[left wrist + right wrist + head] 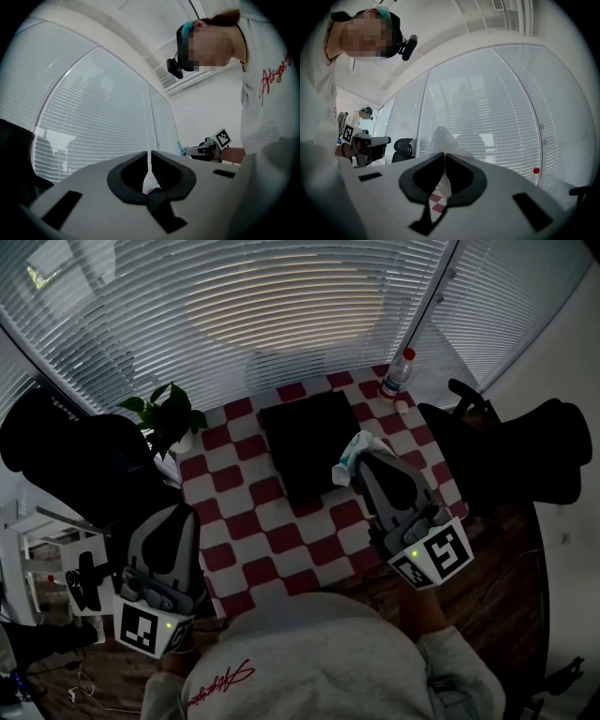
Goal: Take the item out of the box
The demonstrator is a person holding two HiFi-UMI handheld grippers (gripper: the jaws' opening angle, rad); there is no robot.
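Right gripper (360, 459) has its 2 jaws pinched on the crumpled white wad of thin material (346, 465), bunched at the tips beside the flat black box (305, 451), while the left gripper (178, 514) jaws sit nearly together, empty.

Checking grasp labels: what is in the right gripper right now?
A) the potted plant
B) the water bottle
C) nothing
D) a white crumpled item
D: the right gripper has its jaws closed on the white crumpled item, which sticks up past them in the right gripper view, by the black box.
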